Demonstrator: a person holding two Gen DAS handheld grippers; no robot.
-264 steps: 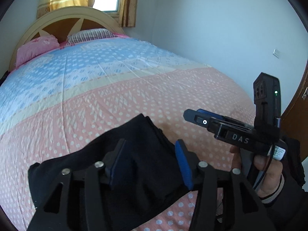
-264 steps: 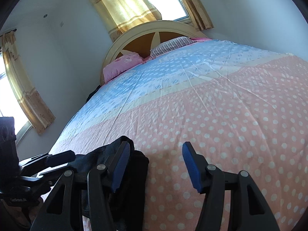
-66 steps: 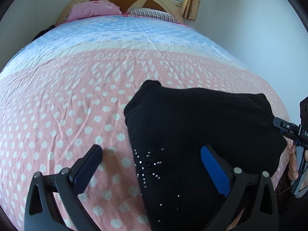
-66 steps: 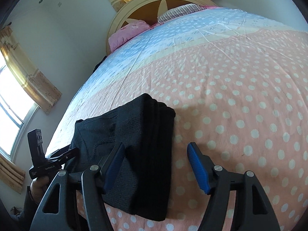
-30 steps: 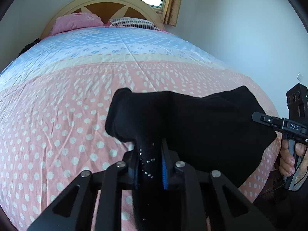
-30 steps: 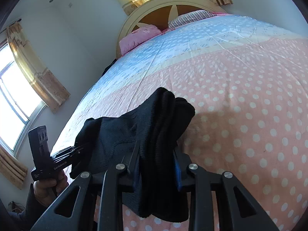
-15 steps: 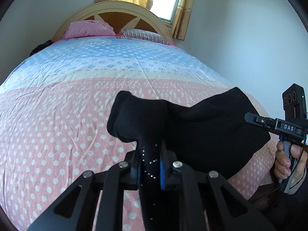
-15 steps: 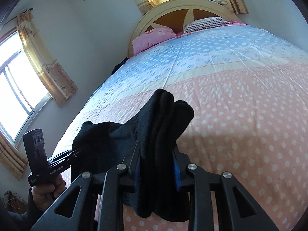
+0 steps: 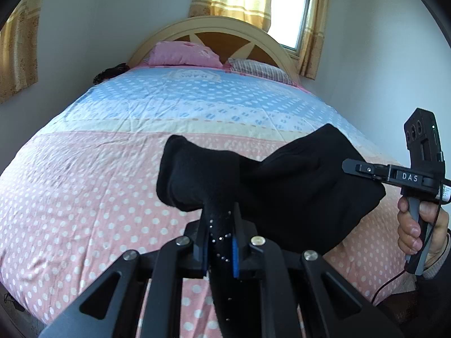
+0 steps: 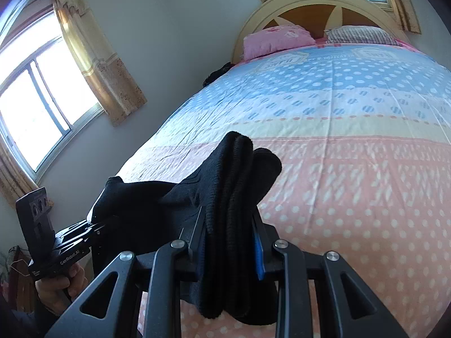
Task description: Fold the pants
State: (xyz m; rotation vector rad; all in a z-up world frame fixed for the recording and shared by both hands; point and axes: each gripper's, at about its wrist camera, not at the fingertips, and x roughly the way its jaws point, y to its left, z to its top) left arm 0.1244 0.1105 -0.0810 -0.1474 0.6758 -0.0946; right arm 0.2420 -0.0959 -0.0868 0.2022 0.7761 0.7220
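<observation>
1. since a second ago both tools have lifted the black pants (image 9: 296, 186) a little higher off the bed (image 9: 84, 186), and more of the wall and window shows above the headboard (image 9: 214, 32).
2. left tool (image 9: 221, 249) is clenched on a thin edge of the pants with small shiny studs; its jaws have just been closing a touch more on that cloth.
3. right tool (image 10: 229, 249) is clenched on a thick stack of folded layers, which hang out below its pads.
4. pants sag in a bundle between the two tools, above the pink dotted part of the bed cover.
5. a hand (image 9: 417, 228) grips the right tool's handle at the right edge of the left view.
6. pink pillow (image 9: 183, 53) and striped pillow (image 9: 259, 70) lie at the headboard, well apart from the pants.
</observation>
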